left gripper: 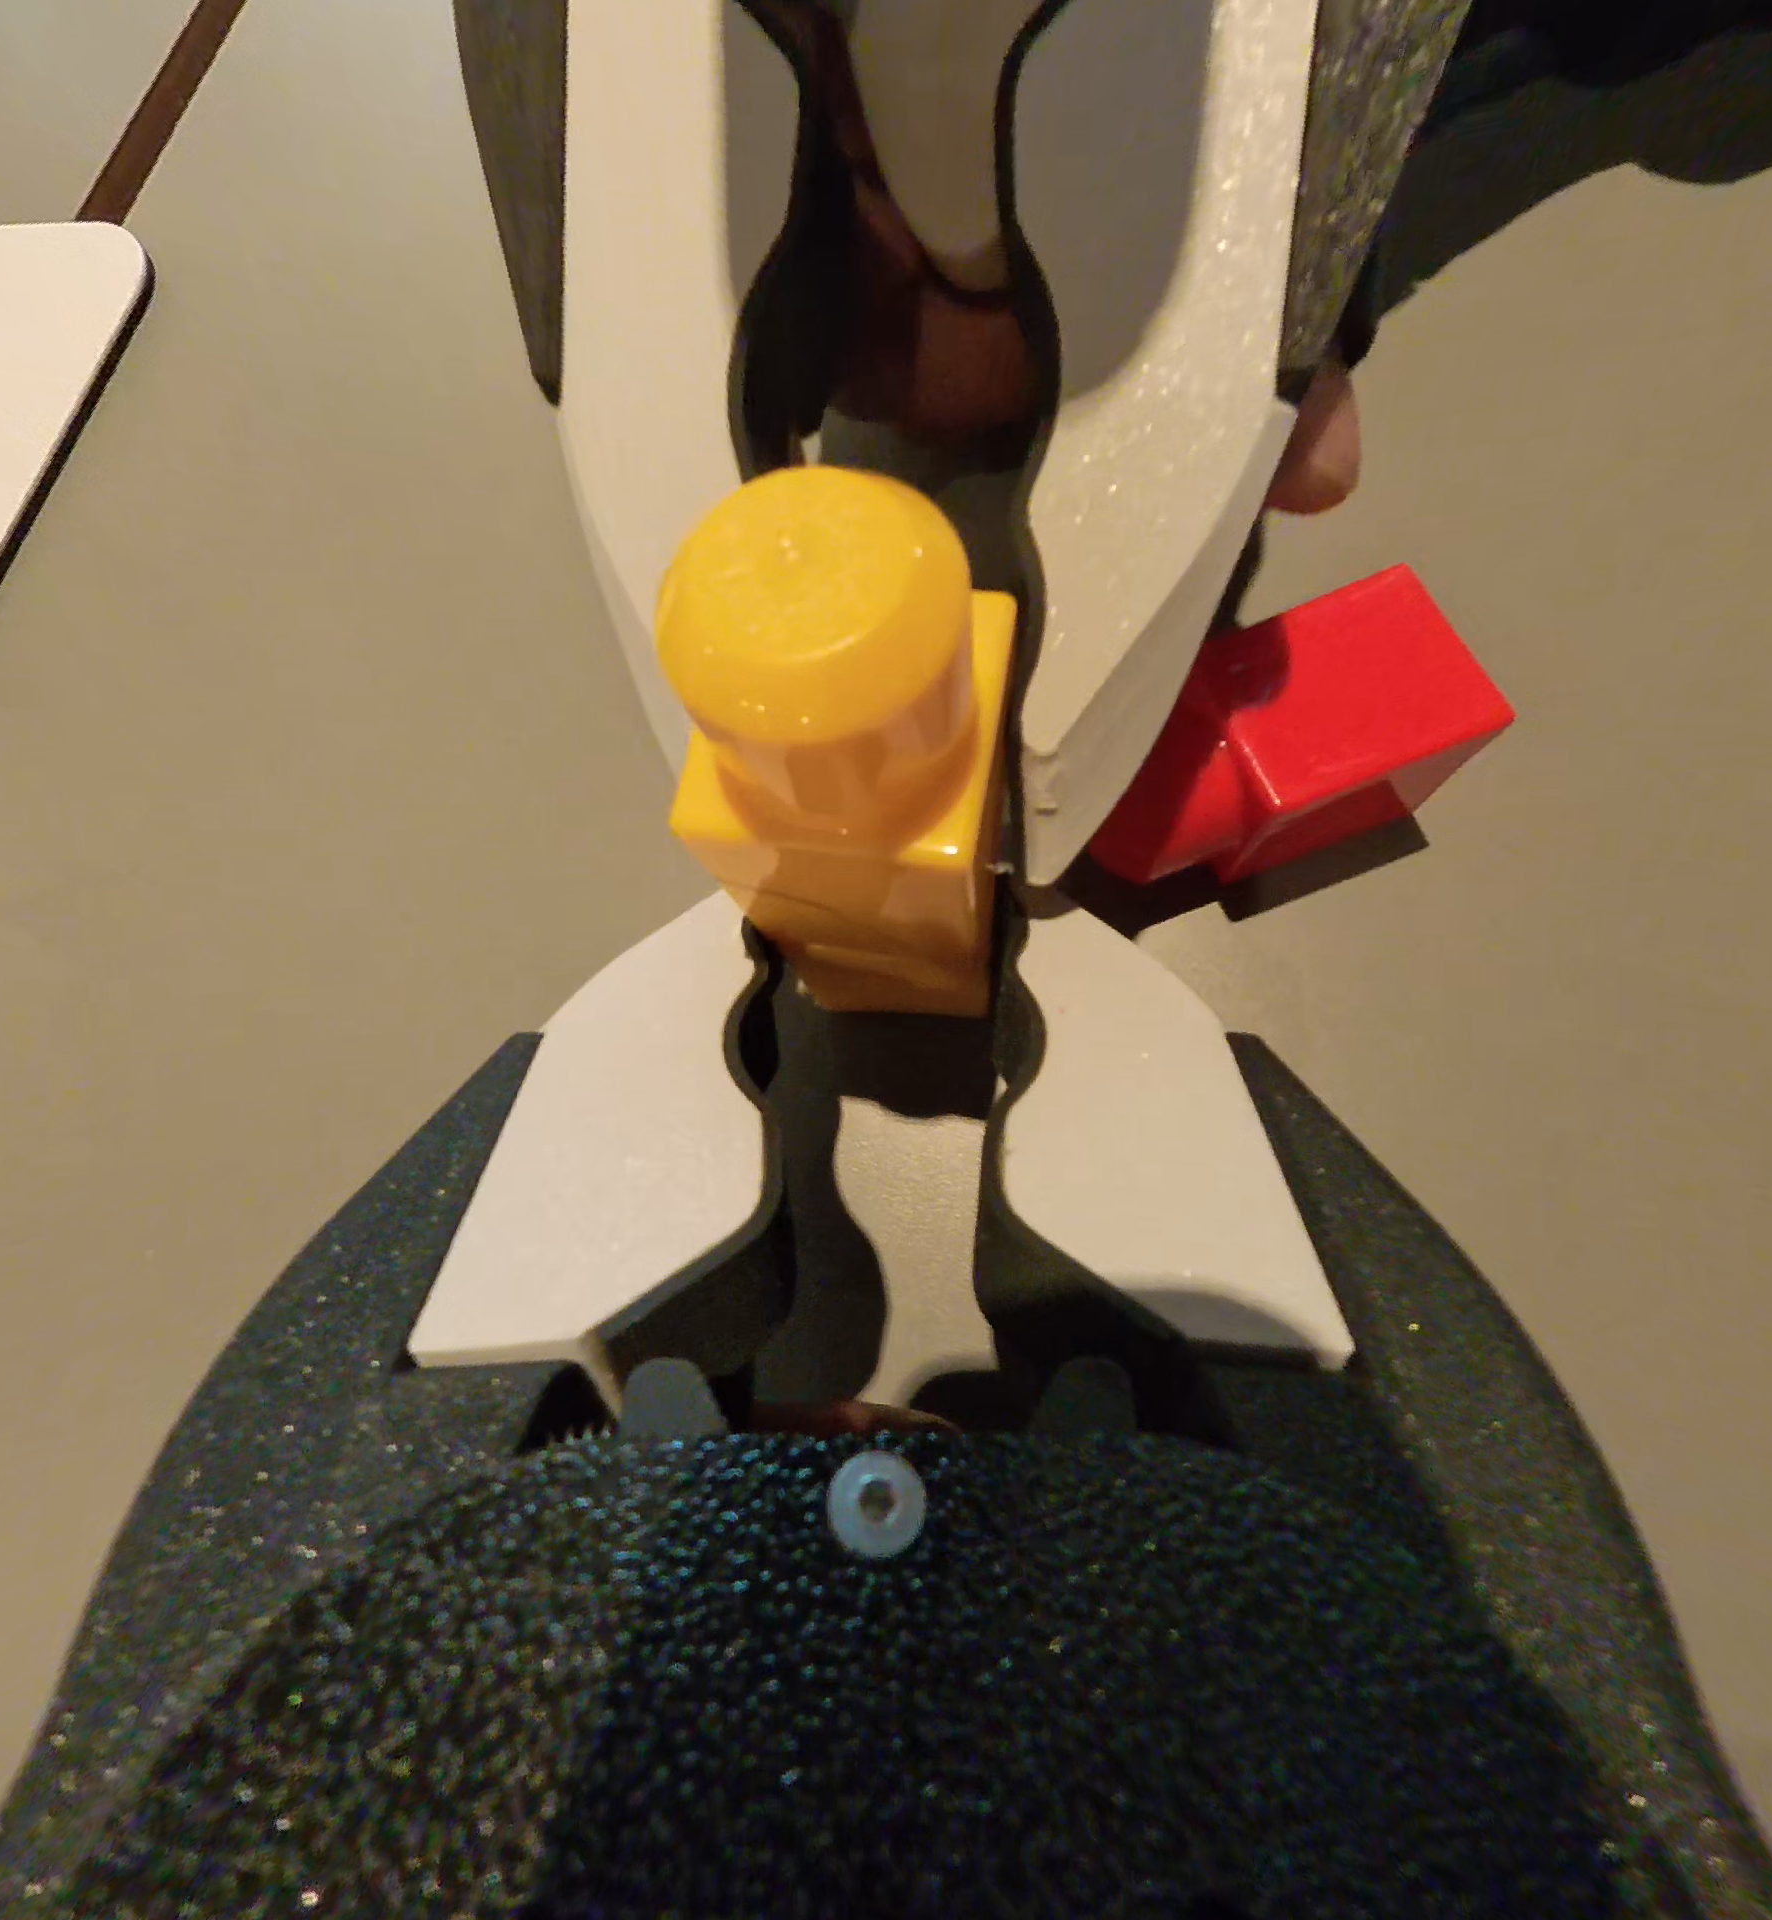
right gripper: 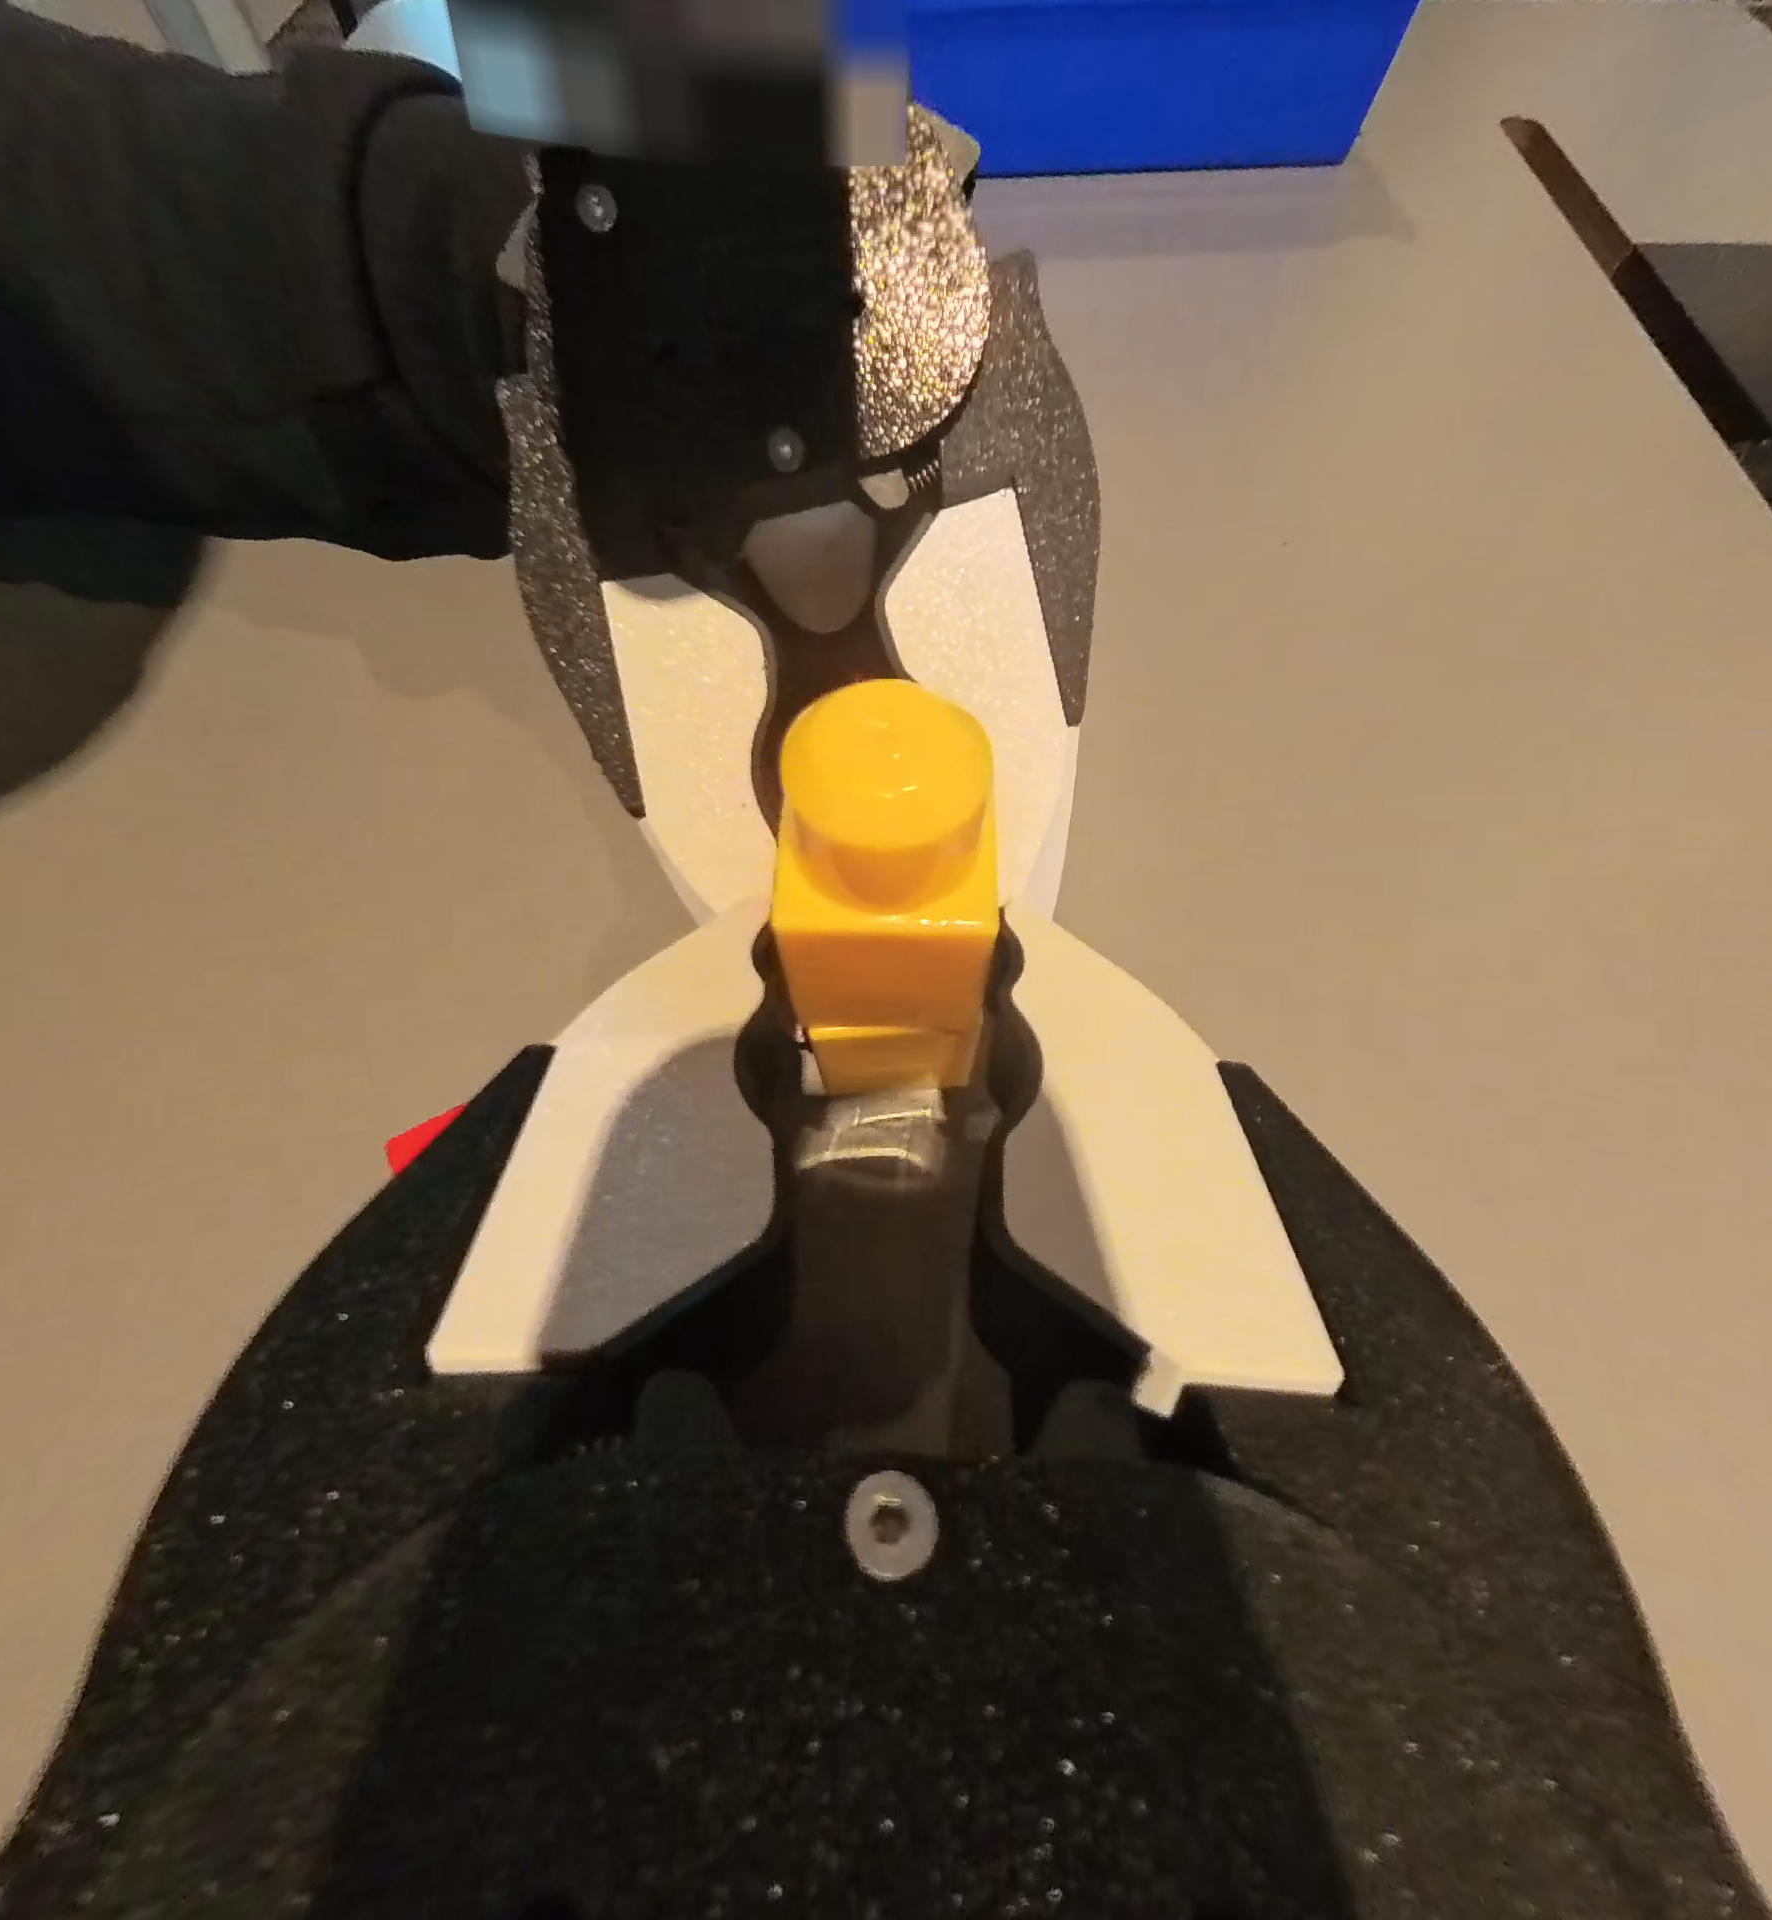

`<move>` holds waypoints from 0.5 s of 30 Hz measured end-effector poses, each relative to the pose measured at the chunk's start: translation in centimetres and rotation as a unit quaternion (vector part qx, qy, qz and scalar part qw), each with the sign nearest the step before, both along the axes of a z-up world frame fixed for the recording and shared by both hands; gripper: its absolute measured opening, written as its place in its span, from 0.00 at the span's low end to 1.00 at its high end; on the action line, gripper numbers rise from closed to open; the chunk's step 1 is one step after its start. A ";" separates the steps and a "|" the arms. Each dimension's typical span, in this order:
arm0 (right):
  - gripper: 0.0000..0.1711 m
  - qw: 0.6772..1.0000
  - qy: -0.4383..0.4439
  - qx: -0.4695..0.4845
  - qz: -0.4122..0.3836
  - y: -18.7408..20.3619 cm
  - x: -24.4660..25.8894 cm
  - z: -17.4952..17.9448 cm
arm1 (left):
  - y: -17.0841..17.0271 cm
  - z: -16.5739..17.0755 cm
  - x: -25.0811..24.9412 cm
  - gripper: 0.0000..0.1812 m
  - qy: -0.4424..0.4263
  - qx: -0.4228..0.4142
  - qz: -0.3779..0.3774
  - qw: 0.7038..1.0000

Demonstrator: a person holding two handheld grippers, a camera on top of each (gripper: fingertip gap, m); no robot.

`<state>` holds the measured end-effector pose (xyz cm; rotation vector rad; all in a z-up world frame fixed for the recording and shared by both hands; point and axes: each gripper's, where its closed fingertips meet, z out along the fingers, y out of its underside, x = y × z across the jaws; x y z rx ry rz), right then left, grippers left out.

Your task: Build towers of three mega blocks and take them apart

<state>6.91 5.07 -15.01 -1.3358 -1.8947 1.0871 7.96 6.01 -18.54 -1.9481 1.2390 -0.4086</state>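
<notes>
Yellow stack: two yellow blocks (left gripper: 840,769) joined, upright, between the two tools, above the desk (left gripper: 290,831).
Left tool (left gripper: 882,956): clenched on the lower yellow block.
Right tool (right gripper: 887,997): clamped on the stack from the opposite side; which block it grips cannot be told.
Red block (left gripper: 1308,727): lying tilted on the desk, just right of the stack.
Blue bin (right gripper: 1152,83): far edge of the desk.

Speckled black hand-held gripper (left gripper: 887,966), pale grey fingers (left gripper: 643,1132), black sleeve (right gripper: 186,312)
</notes>
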 end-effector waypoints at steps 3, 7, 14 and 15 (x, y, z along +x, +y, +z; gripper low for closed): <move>0.24 1.000 0.006 -0.022 -0.006 0.2 0.1 0.4 | 0.1 -0.2 -0.1 0.21 0.007 -0.001 0.005 1.000; 0.27 0.998 0.028 -0.046 -0.013 0.5 -0.1 1.0 | 0.1 -0.3 -0.2 0.21 0.009 -0.008 0.007 1.000; 0.21 0.999 0.044 -0.027 0.004 0.1 0.0 1.3 | 0.0 -0.4 -0.2 0.20 0.007 -0.015 0.007 1.000; 0.21 0.999 0.045 -0.027 0.007 0.1 0.0 1.3 | 0.0 -0.4 -0.2 0.20 0.006 -0.016 0.007 1.000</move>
